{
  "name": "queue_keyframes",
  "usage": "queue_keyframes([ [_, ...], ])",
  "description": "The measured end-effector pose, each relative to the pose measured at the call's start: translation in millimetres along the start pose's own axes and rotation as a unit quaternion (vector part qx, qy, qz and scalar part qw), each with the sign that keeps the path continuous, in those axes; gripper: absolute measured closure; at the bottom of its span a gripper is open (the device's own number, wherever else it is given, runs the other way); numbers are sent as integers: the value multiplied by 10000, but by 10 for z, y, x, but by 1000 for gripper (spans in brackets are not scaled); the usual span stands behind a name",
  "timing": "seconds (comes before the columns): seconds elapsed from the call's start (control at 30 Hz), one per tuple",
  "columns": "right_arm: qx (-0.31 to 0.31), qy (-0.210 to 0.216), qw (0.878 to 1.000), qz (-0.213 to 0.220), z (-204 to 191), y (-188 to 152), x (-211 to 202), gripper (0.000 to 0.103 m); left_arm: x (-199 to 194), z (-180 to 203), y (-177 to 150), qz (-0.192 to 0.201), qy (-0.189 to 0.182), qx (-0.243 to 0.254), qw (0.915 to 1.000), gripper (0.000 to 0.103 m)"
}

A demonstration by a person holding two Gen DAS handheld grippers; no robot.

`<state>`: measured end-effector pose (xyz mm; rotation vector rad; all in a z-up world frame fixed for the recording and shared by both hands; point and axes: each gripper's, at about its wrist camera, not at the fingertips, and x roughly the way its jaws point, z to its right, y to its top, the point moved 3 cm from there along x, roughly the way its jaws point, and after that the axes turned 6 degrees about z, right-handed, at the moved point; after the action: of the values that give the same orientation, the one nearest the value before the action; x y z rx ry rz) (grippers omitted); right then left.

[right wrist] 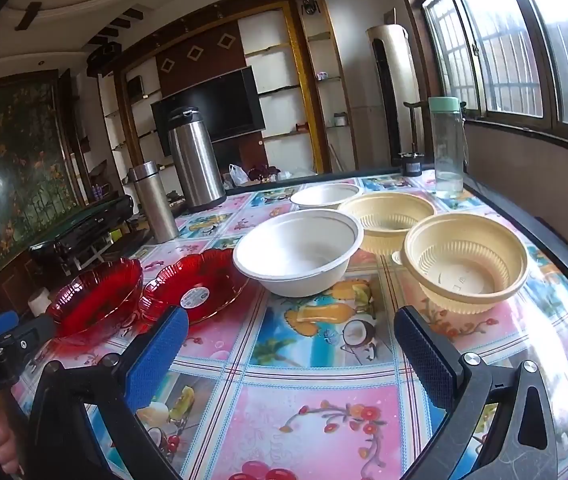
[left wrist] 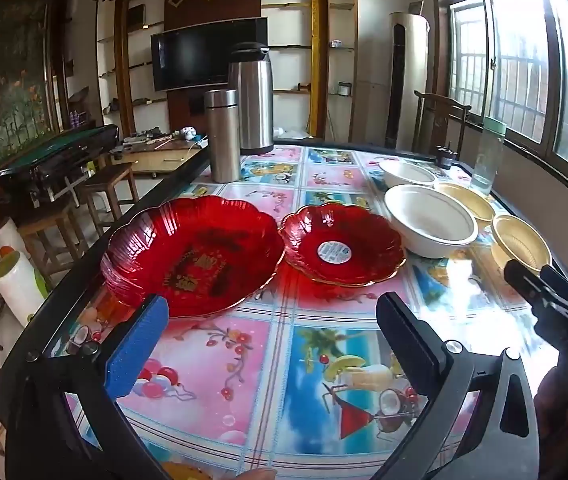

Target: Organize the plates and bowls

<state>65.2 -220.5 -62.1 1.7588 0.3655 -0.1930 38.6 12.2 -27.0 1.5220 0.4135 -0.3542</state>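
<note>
The 2 red plates sit side by side on the table [left wrist: 243,380], which is covered in a bright fruit-and-flower patterned cloth. In the left wrist view the large red plate [left wrist: 193,254] lies at 10 o'clock and the small red plate [left wrist: 342,244], with a round sticker in its middle, at 12 o'clock, their rims just beside each other. To the right of the small plate, at 2 o'clock, stands the near white bowl [left wrist: 430,220], with the far white bowl [left wrist: 406,174] behind it. 2 cream ribbed bowls follow: the far cream bowl [left wrist: 468,200] and the near cream bowl [left wrist: 520,242], both upright and empty.

The left gripper [left wrist: 271,332] hovers above the cloth with its jaws spread wide, holding nothing. The right gripper [right wrist: 292,354] is likewise wide apart and empty, short of the near white bowl.

Farther back, at 11 o'clock, a steel flask [left wrist: 223,136] stands in front of a taller steel thermos jug [left wrist: 251,98]. A clear bottle [left wrist: 488,156] with a green cap stands near the window edge.
</note>
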Motion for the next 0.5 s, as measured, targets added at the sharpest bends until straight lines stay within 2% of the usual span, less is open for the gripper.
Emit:
queue_keyframes([
  [0.13, 241, 86, 9996, -75, 13, 46, 76, 0, 56, -43, -1, -59, 18, -2, 10000, 0],
  [0.23, 544, 390, 9977, -67, -52, 85, 126, 0, 93, -58, 12, -133, 8, 58, 9999, 0],
  [0.33, 952, 783, 9921, -232, -161, 115, 235, 0, 114, -97, 31, -142, 75, 136, 9998, 0],
  [0.5, 1262, 1011, 9857, -473, -406, 109, 439, 0, 126, -181, 64, -124, 227, 152, 9996, 0],
])
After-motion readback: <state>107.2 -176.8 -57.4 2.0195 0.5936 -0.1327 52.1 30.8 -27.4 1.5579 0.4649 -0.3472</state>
